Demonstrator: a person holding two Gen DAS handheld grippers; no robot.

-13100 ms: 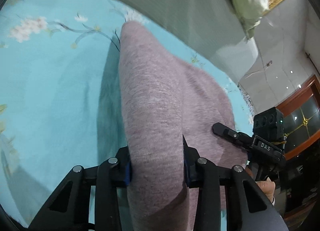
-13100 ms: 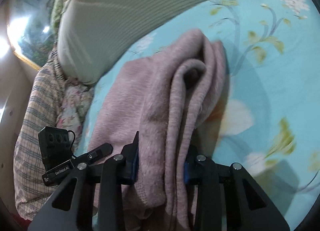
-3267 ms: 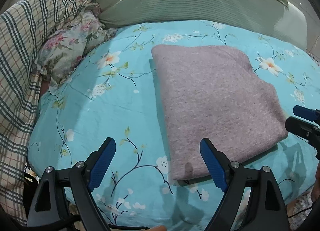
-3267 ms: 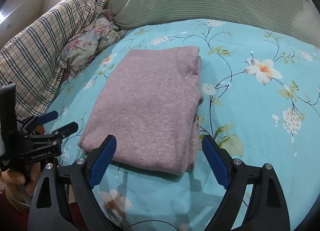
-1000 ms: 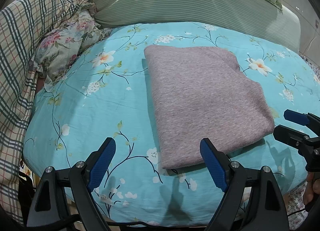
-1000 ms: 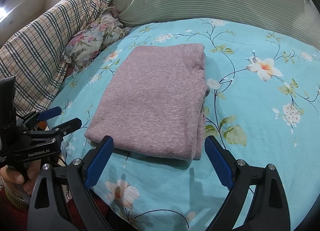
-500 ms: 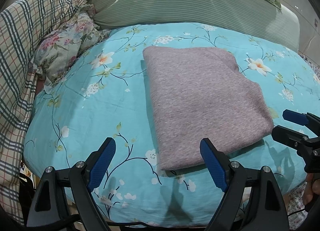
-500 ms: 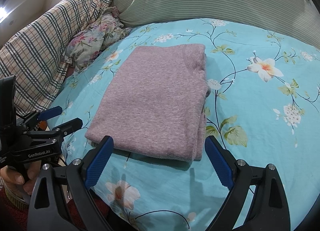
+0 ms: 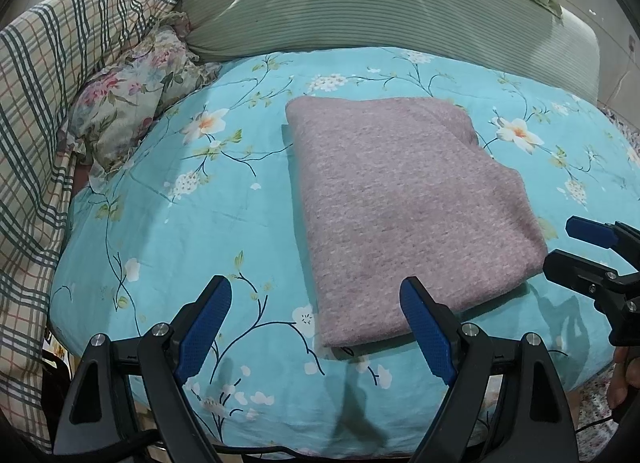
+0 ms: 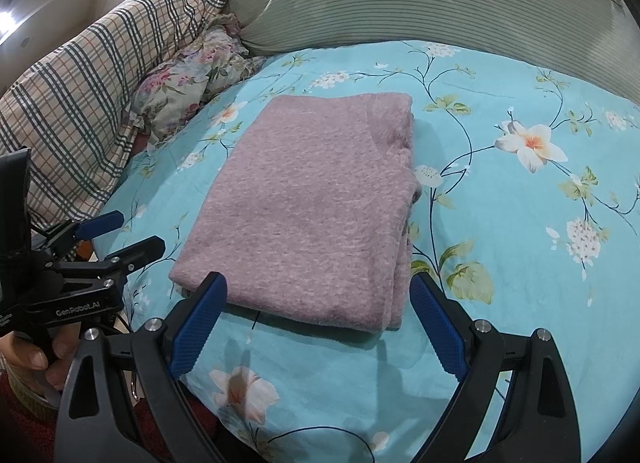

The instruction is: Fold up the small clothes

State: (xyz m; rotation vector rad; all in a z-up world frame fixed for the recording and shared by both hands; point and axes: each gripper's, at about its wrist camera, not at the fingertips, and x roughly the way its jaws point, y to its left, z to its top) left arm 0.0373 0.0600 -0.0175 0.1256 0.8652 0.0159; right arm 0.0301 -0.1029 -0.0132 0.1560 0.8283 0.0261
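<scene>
Where the sweater (image 9: 404, 203) lies folded into a flat rectangle, it rests on the flowered blue bedsheet (image 9: 180, 223), near the front edge of the bed. We see our left hand-held gripper (image 9: 316, 315) spread wide just short of its near left corner, grasping nothing. Our right hand-held gripper (image 10: 318, 311) is likewise released, its blue pads on either side of the near edge, not touching it. A striped green pillow (image 9: 360, 3) and a plaid quilt (image 9: 48, 95) lie beyond.

"GenRobot.AI" stands on the left gripper (image 10: 120, 233).
</scene>
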